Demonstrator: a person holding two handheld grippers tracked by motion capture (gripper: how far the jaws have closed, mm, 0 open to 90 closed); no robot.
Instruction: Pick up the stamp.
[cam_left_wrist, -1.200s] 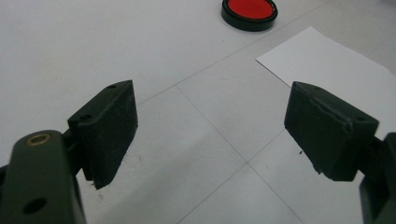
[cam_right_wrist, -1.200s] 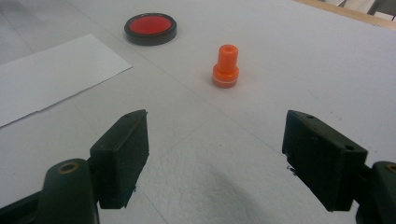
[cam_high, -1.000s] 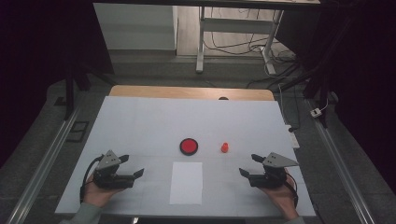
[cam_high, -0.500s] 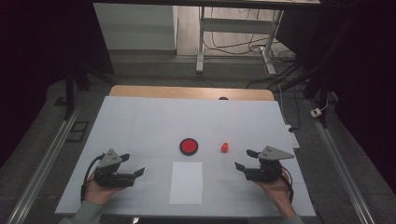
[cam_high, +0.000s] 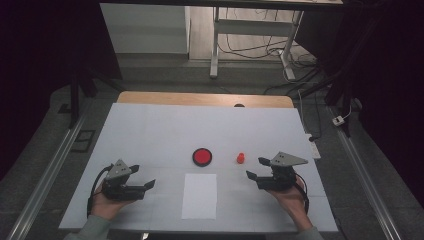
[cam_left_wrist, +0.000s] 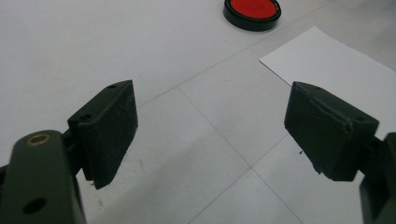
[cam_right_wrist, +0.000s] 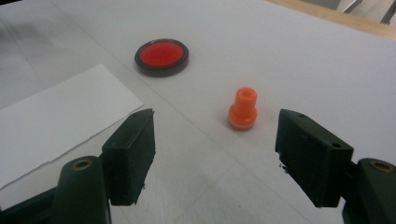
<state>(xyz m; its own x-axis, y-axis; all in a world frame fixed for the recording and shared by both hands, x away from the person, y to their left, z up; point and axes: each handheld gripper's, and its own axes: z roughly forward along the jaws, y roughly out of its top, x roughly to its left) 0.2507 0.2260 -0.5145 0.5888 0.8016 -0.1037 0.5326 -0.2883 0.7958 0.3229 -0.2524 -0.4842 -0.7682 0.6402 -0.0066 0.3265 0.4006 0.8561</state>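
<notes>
right gripper (cam_right_wrist: 215, 140) wide, empty, near orange stamp (cam_right_wrist: 243, 109)

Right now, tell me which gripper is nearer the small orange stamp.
Right. The right gripper sits just beside the orange stamp, open; the left gripper waits across the white paper sheet.

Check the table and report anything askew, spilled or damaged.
Nothing stands out. The orange stamp stands upright, the red pad lies flat and the paper lies flat and square to the table's edge. No spill shows. Both grippers, left and right, are open and hold nothing.
</notes>
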